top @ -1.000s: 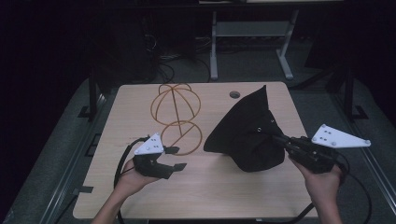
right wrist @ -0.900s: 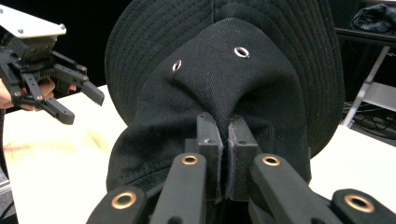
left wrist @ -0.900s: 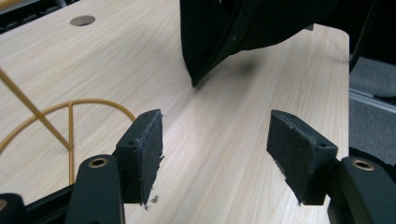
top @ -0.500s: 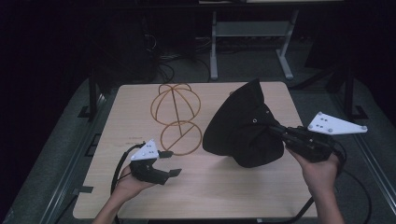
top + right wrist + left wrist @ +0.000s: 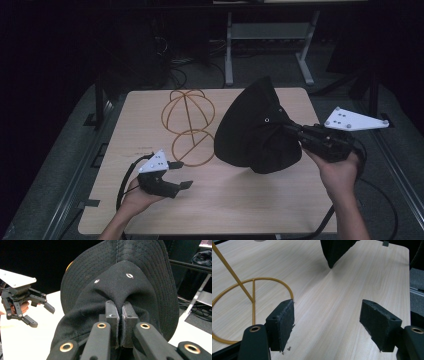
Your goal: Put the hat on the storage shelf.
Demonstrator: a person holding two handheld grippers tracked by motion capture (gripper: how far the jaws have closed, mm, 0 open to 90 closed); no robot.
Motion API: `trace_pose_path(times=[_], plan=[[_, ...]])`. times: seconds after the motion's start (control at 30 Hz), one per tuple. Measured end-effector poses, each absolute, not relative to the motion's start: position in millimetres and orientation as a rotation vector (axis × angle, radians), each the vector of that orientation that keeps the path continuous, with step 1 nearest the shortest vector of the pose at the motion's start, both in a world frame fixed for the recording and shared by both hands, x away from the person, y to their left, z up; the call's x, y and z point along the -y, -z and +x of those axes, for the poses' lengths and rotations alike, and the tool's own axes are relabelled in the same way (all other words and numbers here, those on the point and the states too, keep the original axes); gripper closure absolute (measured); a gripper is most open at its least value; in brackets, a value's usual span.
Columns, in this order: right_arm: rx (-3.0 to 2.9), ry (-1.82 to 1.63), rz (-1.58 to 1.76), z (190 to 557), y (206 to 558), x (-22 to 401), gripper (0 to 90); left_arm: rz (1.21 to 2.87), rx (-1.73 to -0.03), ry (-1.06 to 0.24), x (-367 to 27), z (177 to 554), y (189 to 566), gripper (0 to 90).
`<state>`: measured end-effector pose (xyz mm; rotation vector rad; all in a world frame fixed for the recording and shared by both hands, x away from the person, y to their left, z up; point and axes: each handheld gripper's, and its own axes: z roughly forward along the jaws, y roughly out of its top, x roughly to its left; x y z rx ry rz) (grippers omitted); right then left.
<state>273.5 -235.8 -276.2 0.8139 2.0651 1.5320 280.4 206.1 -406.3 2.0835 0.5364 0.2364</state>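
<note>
A black bucket hat (image 5: pixel 252 131) hangs tilted over the right half of the table, brim pointing up and away. My right gripper (image 5: pixel 292 131) is shut on a fold of its crown; in the right gripper view the jaws (image 5: pixel 121 315) pinch the hat (image 5: pixel 120 277) fabric below two eyelets. A gold wire hat stand (image 5: pixel 187 125) sits at the table's middle, left of the hat. My left gripper (image 5: pixel 184 174) stands open near the front left, holding nothing. In the left gripper view its pads (image 5: pixel 282 325) are spread over bare wood beside the stand's base ring (image 5: pixel 272 280).
The wooden table (image 5: pixel 150 210) has bare room in front of the stand and along its near edge. Beyond the far edge stand a metal frame (image 5: pixel 270 35) and loose cables (image 5: pixel 175 75) on a dark floor. A cable trails from each gripper.
My right gripper has carried the hat slightly up and to the left, closer to the wire stand. The left gripper has slid a little toward the near edge, still open.
</note>
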Motion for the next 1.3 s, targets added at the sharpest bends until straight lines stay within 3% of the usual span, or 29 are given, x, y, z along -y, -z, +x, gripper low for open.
trace_pose_path(times=[1.3], plan=[[-2.135,-1.642,0.703,318.6,211.1,186.6,86.2,2.113,-0.522,-0.248,-206.0,286.4,412.5,27.4]])
